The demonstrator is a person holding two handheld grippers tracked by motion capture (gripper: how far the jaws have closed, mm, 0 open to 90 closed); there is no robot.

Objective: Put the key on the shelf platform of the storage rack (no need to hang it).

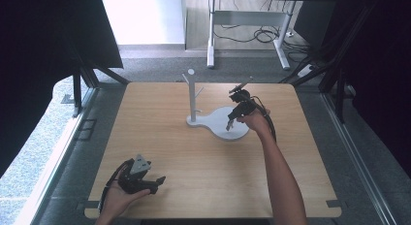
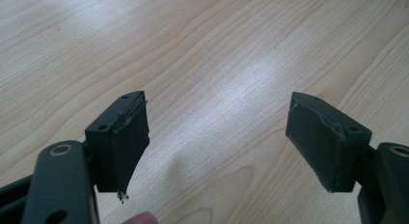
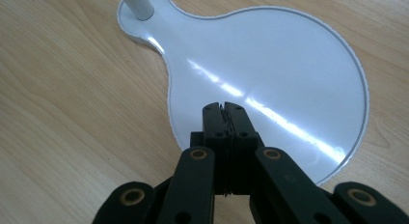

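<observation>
Both hands apart: right gripper (image 1: 231,122) jaws shut, tilted down over stand base (image 1: 220,119); left gripper (image 1: 145,179) wide.

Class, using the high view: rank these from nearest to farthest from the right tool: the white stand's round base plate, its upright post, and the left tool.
1. Round base plate: directly under the right tool, which is shut.
2. Upright post: to its left, on the plate's narrow end.
3. Left tool: near the table's front left edge, jaws open.

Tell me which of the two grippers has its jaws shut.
The right gripper, over the white stand's base, jaws pressed together; the left gripper has its jaws wide apart.
</observation>
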